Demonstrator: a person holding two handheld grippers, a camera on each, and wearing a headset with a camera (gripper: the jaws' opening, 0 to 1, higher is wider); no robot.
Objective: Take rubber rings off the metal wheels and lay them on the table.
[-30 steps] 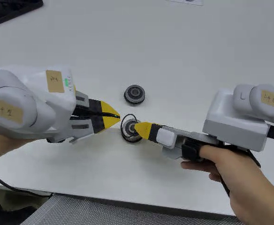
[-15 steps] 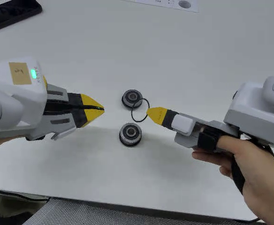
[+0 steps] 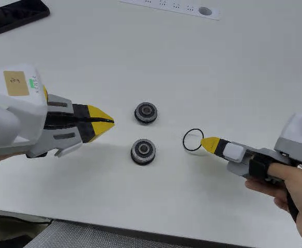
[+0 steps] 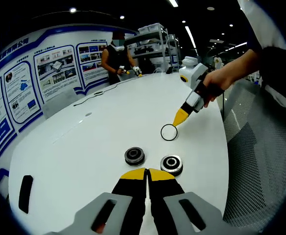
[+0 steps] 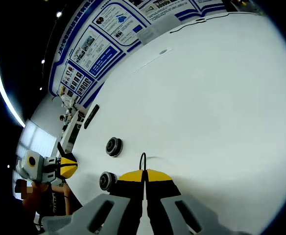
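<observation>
The right hand-held gripper (image 3: 209, 143) is clenched on a thin black rubber ring (image 3: 193, 140). It pinches the ring by its edge with its yellow tips. The ring is off to the right of the near wheel (image 3: 142, 150), well apart from it, and low over the white desk (image 3: 233, 67). I cannot tell if the ring touches the desk. A hand (image 3: 290, 188) holds this gripper from the right of the near wheel.

The left hand-held gripper (image 3: 107, 122) is clenched too, with nothing between its yellow tips. It hangs to the left of the near wheel and a bit farther back, and its tips point toward the wheels.

The near wheel lies flat on the desk. It looks silver around its side. The far wheel (image 3: 146, 112) lies just behind the near wheel, close to it but not touching. It looks darker.

A black phone (image 3: 16, 15) lies far behind the near wheel and to the left.
</observation>
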